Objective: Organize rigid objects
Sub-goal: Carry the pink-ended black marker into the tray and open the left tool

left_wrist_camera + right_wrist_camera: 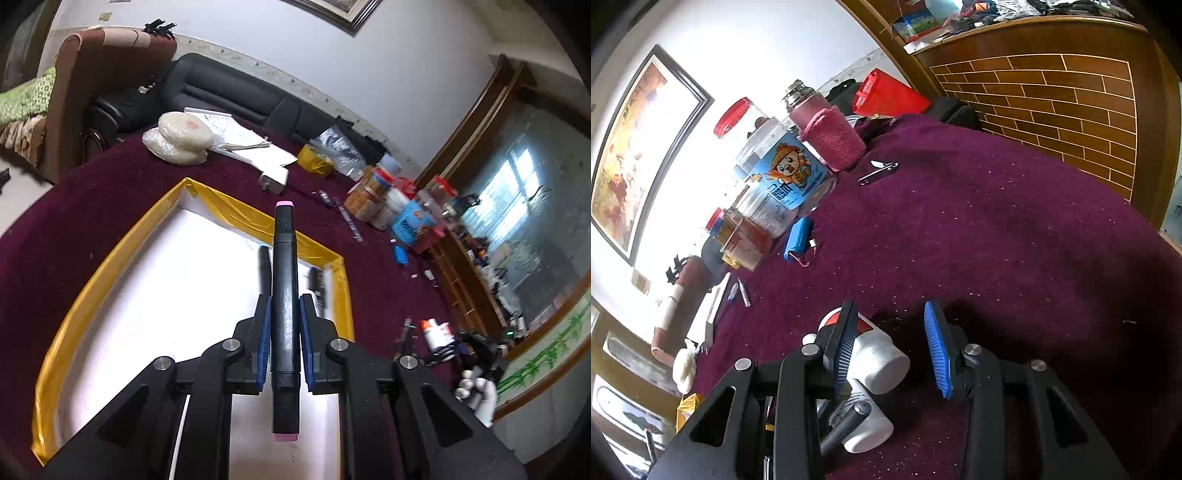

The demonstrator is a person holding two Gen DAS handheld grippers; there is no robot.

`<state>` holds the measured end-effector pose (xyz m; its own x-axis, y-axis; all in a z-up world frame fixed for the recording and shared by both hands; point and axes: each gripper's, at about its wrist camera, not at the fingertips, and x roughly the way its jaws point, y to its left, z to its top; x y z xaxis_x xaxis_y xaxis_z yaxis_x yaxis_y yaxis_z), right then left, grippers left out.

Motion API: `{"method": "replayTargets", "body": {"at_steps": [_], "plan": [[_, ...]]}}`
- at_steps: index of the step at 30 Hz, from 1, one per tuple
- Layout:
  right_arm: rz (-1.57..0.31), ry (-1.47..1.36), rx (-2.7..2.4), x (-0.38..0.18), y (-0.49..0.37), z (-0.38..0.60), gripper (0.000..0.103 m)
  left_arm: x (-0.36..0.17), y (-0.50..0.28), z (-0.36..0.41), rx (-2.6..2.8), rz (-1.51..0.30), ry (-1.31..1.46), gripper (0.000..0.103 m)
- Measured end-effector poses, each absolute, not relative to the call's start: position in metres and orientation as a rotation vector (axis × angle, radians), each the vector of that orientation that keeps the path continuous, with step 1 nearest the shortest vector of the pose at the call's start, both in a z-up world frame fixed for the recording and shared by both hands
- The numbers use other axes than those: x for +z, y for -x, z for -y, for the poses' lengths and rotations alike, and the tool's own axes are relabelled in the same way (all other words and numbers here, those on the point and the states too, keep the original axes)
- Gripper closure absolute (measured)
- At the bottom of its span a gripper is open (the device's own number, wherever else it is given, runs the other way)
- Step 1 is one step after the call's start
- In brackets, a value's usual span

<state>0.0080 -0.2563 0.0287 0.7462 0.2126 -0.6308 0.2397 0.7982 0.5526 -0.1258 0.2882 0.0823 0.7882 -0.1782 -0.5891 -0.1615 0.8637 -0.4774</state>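
My left gripper [284,300] is shut on a black marker [284,258] with pink ends, held lengthwise along the fingers. It hangs over a white tray with a yellow-taped rim [229,206]. Two more dark markers [264,269] lie inside by the far wall. My right gripper [892,347] stands open low over the purple cloth. A white bottle with a red label [882,362] lies against its left pad, and the right pad [938,350] is clear of it. The same bottle [437,332] shows at the right of the left wrist view.
Jars with red lids [779,173], a pink-sleeved bottle [827,133], a blue battery pack [798,240] and a metal clip [879,171] sit on the purple tablecloth [997,240]. A second white cylinder and a grey pen [846,424] lie under the right gripper. Papers and wrapped buns [181,136] are beyond the tray.
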Motion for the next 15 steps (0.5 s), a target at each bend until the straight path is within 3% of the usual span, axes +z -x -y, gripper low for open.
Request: {"method": "replayTargets", "body": {"at_steps": [15], "plan": [[-0.702,-0.673,-0.058,0.035,-0.006,0.264,0.070,0.033,0.021,-0.292,0.073,-0.890,0.438,0.091]]}}
